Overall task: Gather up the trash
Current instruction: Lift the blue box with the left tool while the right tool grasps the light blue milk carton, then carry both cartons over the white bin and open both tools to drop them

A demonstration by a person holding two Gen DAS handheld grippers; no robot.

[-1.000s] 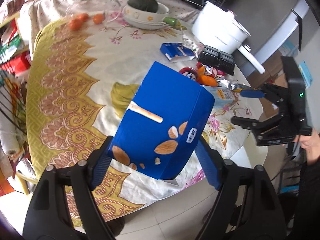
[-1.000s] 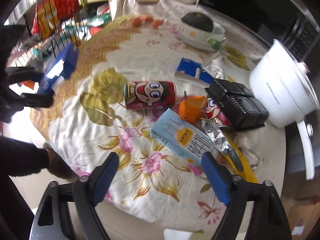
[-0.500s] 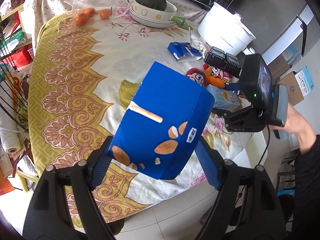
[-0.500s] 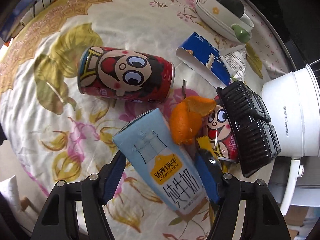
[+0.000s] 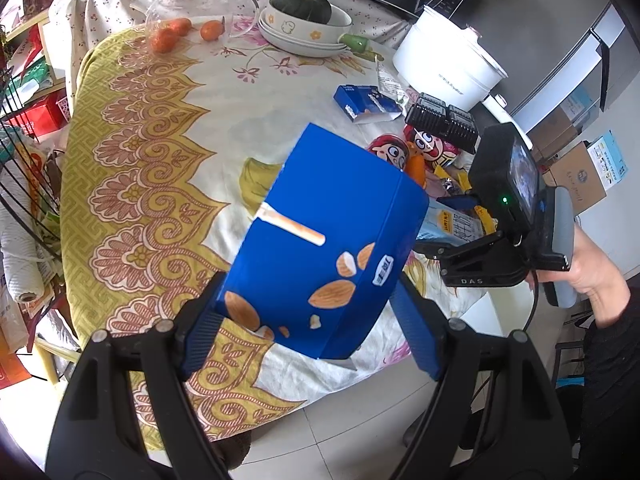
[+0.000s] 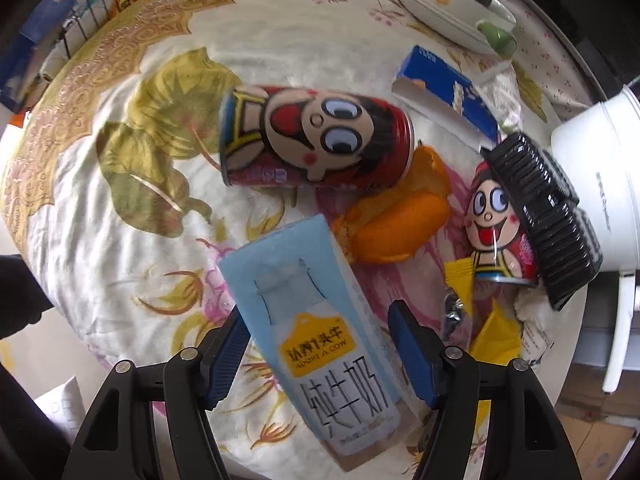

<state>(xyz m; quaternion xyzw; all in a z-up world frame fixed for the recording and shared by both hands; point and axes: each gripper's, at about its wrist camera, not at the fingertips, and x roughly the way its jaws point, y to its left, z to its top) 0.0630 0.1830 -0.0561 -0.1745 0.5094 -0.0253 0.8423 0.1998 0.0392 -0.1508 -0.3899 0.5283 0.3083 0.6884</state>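
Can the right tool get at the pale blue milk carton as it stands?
Probably yes: the right tool is open with the milk carton lying between its fingers, nothing on top; the orange peel only touches the far end.

My left wrist camera sits off the worktop (image 5: pixel 168 128) edge, looking down across the whole cloth; a blue box (image 5: pixel 324 248) fills mid-frame. My right wrist camera hangs close above the litter, facing steeply down at the milk carton (image 6: pixel 316 332). Both views share the cartoon can (image 5: pixel 386 151) (image 6: pixel 316 136), orange peel (image 6: pixel 400 220), black tray (image 6: pixel 544 216) and white cooker (image 5: pixel 448 68).
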